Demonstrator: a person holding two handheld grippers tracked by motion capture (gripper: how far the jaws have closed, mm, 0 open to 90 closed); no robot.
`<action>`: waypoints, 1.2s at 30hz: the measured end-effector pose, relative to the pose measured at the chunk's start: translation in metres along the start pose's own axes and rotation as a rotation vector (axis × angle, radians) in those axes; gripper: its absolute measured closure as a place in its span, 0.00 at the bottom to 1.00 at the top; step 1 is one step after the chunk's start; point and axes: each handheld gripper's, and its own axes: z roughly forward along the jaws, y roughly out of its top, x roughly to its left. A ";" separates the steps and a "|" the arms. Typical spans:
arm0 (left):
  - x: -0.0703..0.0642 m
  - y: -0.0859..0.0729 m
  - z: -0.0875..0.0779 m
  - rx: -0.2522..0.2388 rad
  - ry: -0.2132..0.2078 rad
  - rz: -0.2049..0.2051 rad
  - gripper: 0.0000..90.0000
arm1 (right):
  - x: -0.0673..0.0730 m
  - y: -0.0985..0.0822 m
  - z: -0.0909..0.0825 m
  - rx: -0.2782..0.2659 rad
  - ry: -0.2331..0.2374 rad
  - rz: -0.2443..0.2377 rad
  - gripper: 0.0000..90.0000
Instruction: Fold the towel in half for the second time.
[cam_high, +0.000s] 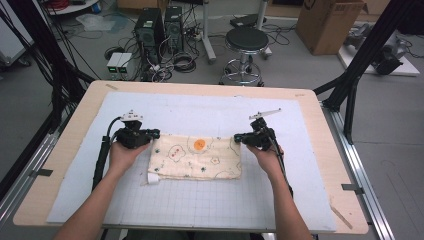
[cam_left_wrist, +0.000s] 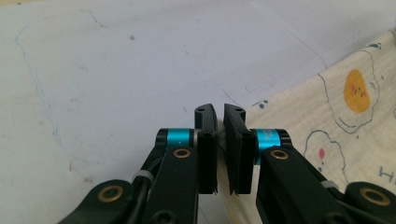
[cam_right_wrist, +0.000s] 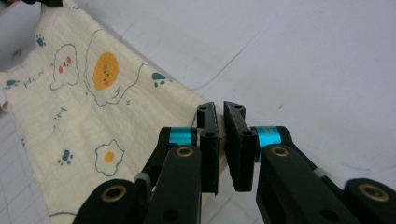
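A cream cloth (cam_high: 195, 157) printed with fried eggs and paw marks lies folded on the white grid mat (cam_high: 200, 205). My left gripper (cam_high: 154, 134) is at its far left corner, and my right gripper (cam_high: 239, 136) is at its far right corner. In the left gripper view the jaws (cam_left_wrist: 219, 112) stand almost together, with the cloth's (cam_left_wrist: 336, 112) edge running in between them. In the right gripper view the jaws (cam_right_wrist: 219, 108) are equally narrow and pinch the cloth's (cam_right_wrist: 93, 102) edge. A small white tag (cam_high: 152, 179) sticks out at the cloth's near left corner.
The mat covers most of a wooden table (cam_high: 320, 125). Beyond the far edge, on the floor, are a black stool (cam_high: 246, 42), computer towers (cam_high: 150, 27), cables and a cardboard box (cam_high: 327, 22). Black frame posts (cam_high: 360, 70) rise at the right.
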 end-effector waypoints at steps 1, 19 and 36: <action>0.002 0.001 0.001 -0.005 -0.002 -0.010 0.93 | -0.003 0.002 0.000 -0.005 -0.002 0.012 0.94; 0.005 -0.003 0.005 0.013 0.003 -0.019 0.94 | -0.009 0.001 0.008 -0.009 0.003 0.052 0.94; -0.006 -0.007 -0.013 -0.016 -0.032 0.031 0.94 | -0.002 -0.007 -0.008 -0.054 0.057 0.043 0.94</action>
